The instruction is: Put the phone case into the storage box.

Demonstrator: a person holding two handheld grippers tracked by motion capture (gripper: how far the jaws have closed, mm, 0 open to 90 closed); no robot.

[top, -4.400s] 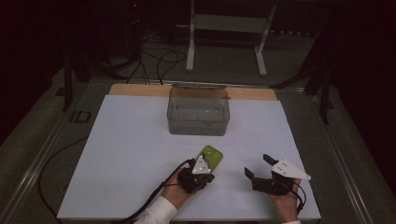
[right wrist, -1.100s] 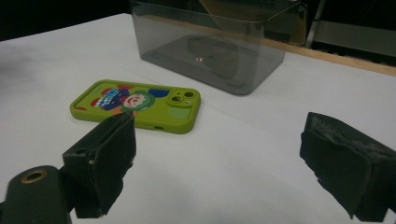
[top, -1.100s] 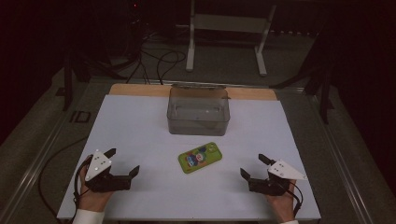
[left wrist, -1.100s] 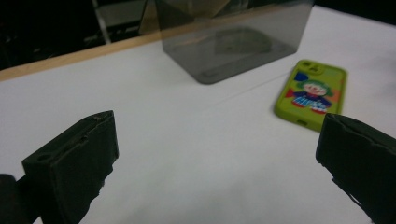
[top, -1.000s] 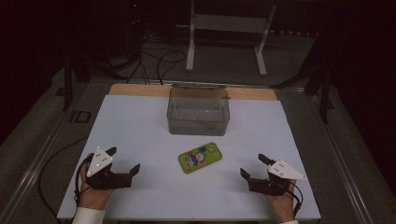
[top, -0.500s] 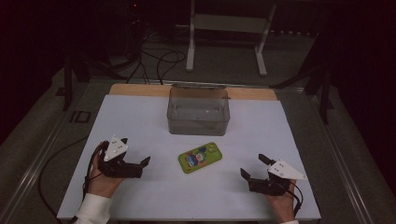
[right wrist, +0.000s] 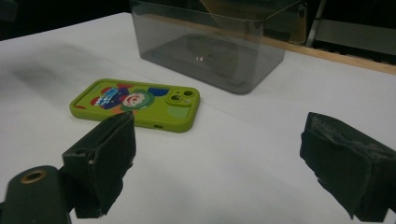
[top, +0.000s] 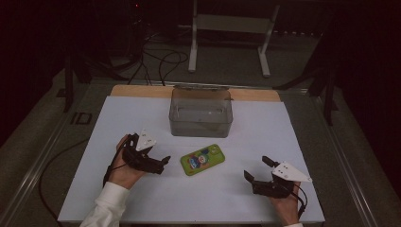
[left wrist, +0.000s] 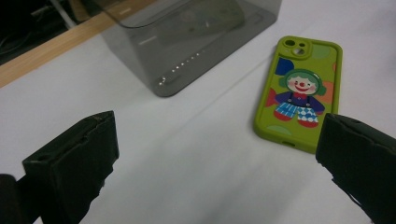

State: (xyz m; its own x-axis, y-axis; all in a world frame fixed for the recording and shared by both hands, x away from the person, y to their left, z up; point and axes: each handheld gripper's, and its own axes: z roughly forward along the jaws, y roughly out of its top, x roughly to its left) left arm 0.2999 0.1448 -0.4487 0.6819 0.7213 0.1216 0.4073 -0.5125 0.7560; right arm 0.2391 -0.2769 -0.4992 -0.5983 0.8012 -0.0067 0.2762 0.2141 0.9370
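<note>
black fingers of the left gripper point(top: 161, 163) are gaping just beside the green phone case point(top: 202, 159) lying flat on the white counter point(top: 85, 189) before the clear box point(top: 201, 111), possibly skidding it, while the right gripper point(top: 257, 169) is idling, spread.

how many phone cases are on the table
1. A green phone case with a cartoon clown lies flat on the white table, in front of the clear grey plastic box, between both grippers. The box looks empty.
</note>
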